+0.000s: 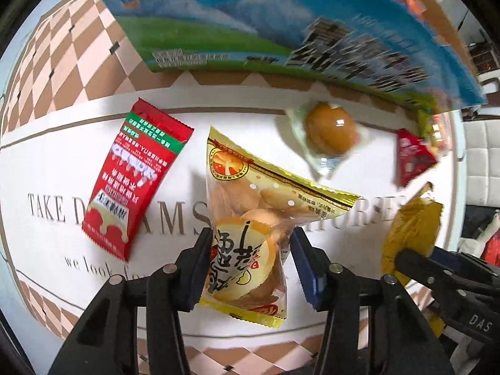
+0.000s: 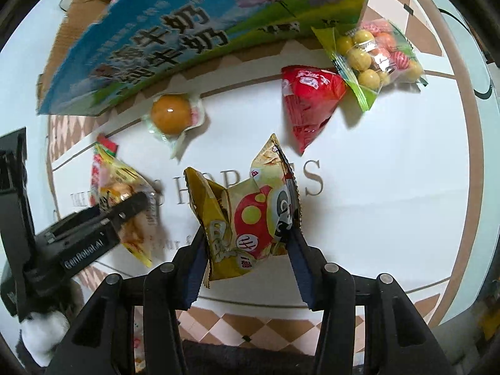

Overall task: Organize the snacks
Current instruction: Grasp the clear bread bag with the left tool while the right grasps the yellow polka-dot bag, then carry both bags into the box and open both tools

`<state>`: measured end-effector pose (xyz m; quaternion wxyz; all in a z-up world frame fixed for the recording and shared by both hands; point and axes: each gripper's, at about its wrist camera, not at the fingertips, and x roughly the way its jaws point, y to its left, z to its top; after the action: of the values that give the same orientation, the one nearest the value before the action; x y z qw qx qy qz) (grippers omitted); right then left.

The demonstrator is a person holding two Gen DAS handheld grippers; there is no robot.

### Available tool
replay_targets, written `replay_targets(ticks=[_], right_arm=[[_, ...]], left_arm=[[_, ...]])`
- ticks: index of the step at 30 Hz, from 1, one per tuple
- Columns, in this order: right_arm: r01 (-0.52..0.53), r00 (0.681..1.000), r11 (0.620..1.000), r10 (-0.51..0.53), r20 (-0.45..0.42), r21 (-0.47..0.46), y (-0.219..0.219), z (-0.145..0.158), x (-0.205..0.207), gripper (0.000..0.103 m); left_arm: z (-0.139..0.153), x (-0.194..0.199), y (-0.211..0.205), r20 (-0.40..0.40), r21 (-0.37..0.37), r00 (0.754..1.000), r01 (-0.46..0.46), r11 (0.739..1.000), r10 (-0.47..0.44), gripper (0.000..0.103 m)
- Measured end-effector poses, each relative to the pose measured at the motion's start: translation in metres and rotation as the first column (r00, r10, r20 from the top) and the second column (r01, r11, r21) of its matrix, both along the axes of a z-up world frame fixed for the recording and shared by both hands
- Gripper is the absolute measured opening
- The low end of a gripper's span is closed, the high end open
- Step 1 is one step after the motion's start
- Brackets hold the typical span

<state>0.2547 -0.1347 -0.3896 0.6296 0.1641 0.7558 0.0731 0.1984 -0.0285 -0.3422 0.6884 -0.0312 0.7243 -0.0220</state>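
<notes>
**Both grippers loaded, box waiting behind**

On the far left of the table (image 1: 47, 162) lies a red packet (image 1: 137, 181), flat and untouched, well apart from either tool; it looks like one of the snacks left to collect.

Next comes the left gripper (image 1: 250, 268), clamped on a biscuit bag (image 1: 250, 228). Its pads pinch the bag's lower half from both sides, so the top fans out freely above the jaws. The bag appears lifted or about to be, though the left view alone cannot settle whether its bottom edge touches the table.

Behind, a blue milk box (image 1: 281, 37) stands with its flap open, probably where the snacks go; being tall and close, it explains why both bags are gripped low and carried upright.

An egg pack (image 1: 328, 134) rests just in front of the box, loose.

The right gripper (image 2: 247, 250) is closed around a crumpled yellow bag (image 2: 247, 218), squeezed so that its sides fold inward.

Further right, a red pouch (image 2: 306, 100) and a candy bag (image 2: 372, 56) lie touching or overlapping near the box's corner, neither one held.
</notes>
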Motion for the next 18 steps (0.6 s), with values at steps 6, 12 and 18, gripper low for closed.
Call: replay_targets(ticks=[6,12,18], right_arm=[[0.004,0.998,0.999,-0.007,0.063,0.039,-0.006,0.038,0.003,0.052],[0.019,0.986,0.996,-0.032,0.163,0.082,-0.02,0.094,0.021,0.052],[0.046,0.961,0.994,-0.072,0.268,0.103,-0.038,0.146,0.047,0.052]], left_arm=[[0.054,-0.005,-0.013,0.088,-0.055,0.996,-0.009,0.998,0.013,0.047],[0.121,0.031,-0.018,0.187,-0.111,0.982,0.023,0.994,-0.002,0.047],[0.167,0.073,-0.034,0.285,-0.115,0.958,0.063,0.991,-0.028,0.047]])
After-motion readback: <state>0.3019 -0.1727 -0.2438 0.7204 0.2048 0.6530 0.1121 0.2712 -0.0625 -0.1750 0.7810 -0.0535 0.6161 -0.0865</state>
